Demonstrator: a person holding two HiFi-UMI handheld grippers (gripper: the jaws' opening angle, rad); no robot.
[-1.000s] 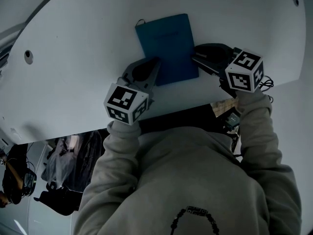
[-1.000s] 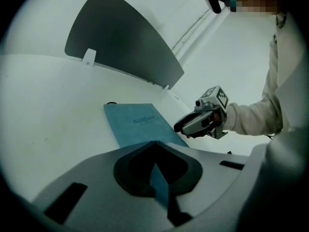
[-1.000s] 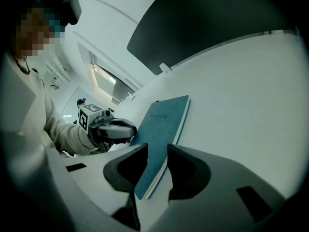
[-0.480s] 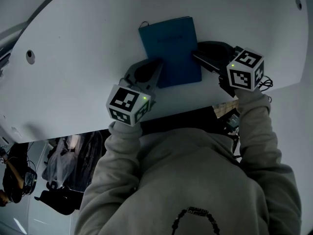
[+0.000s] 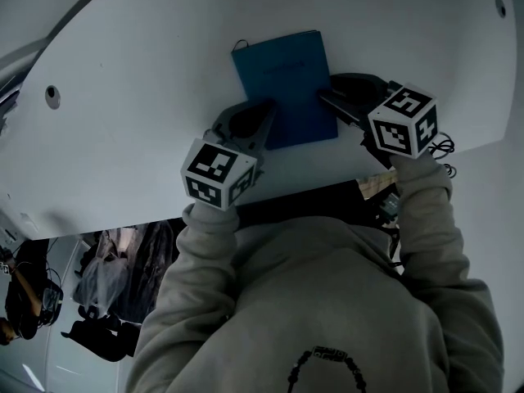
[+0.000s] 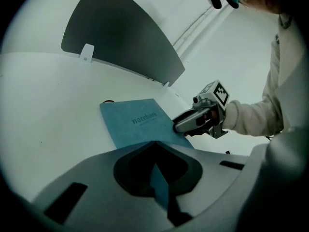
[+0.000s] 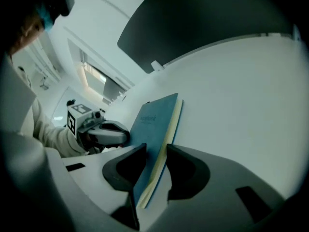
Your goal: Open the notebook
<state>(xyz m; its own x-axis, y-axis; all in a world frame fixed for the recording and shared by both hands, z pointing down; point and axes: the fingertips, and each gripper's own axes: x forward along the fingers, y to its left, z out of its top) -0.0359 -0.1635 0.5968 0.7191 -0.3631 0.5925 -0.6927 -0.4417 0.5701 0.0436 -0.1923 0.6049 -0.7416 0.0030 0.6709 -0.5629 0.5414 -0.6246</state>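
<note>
Counter: the white counter (image 5: pixel 147 72) fills the upper half of your head view. Its curved near edge runs just in front of your chest.

Sweatshirt: your grey sweatshirt (image 5: pixel 311 301) takes up the lower half of that view. Both sleeves reach forward over the counter's edge.

Dark panel: a dark panel (image 6: pixel 120 33) stands upright along the far side of the counter, behind the notebook. You see it in both gripper views.

Notebook: the teal notebook (image 5: pixel 286 84) lies flat and closed on the counter, near the near edge and between your two hands. The word "notebook" is printed on its cover, and cream page edges show along its right side.

Left tongs: your left tongs (image 5: pixel 264 109) sit at the notebook's near left corner. Their jaws are drawn together, with a thin sliver of the teal corner pinched in the seam between them.

Right tongs: your right tongs (image 5: pixel 327 97) are at the notebook's right edge. Their jaws have just been opening and now stand apart, with that edge, cover and pages, running up between them. There is a clear gap on the outer side.

Marker cubes: the marker cubes ride on the back of each gripper, just ahead of your cuffs, the left one (image 5: pixel 217 173) lower in the view than the right (image 5: pixel 403 121).

Hole: a small round hole (image 5: pixel 52 97) sits in the counter well to the left of the notebook.

Loop: a thin dark loop (image 5: pixel 240 43) pokes out at the notebook's far left corner.
</note>
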